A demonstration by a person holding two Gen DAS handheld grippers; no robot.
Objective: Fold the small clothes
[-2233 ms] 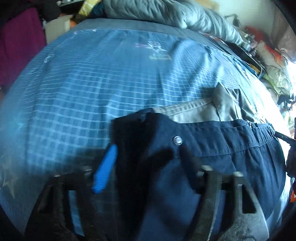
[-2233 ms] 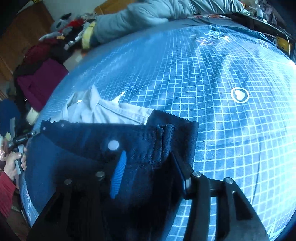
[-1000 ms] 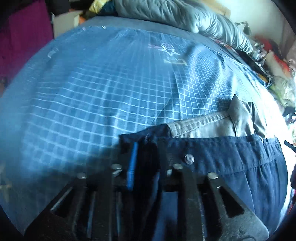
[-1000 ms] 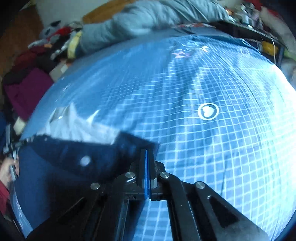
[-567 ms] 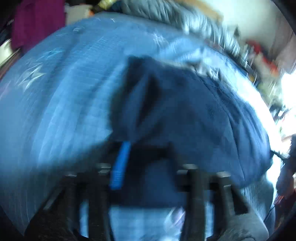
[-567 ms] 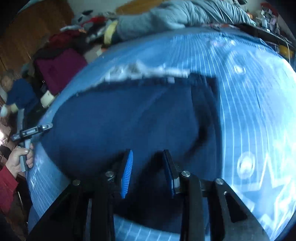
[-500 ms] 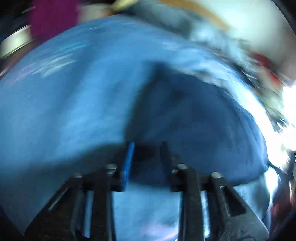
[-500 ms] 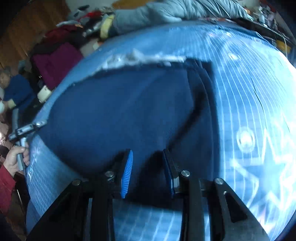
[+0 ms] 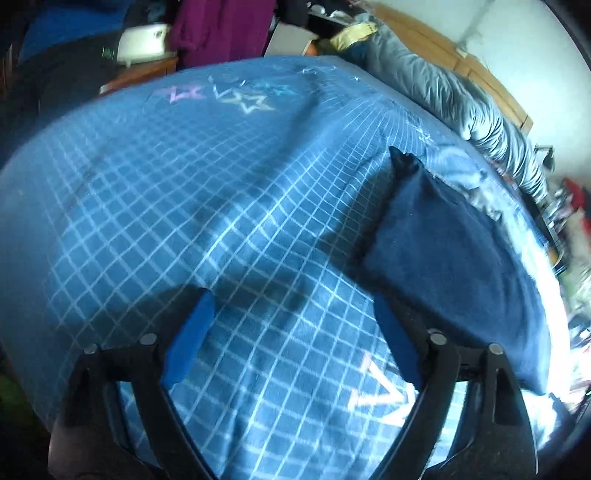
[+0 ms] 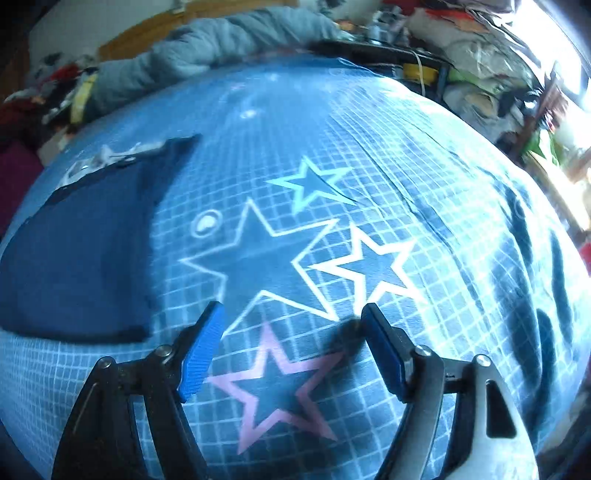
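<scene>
A folded pair of dark navy shorts (image 9: 450, 254) lies flat on the blue checked bed cover (image 9: 207, 206), with a pale lining showing at its far edge. In the left wrist view my left gripper (image 9: 291, 325) hangs over bare cover just left of the shorts, jaws opening wide, nothing between them. The right wrist view shows the same shorts (image 10: 77, 254) at the left. My right gripper (image 10: 291, 328) is to their right above printed stars, jaws opening too, holding nothing.
A grey rolled duvet (image 9: 454, 96) lies along the far side of the bed. A purple garment (image 9: 221, 33) and a small wooden table (image 9: 144, 72) stand beyond the left edge. Cluttered bags and boxes (image 10: 480, 74) crowd the right side.
Both grippers let go of the navy shorts after pulling them over into a fold, then spread wide. The left one slid off to the left, the right one off to the right.
</scene>
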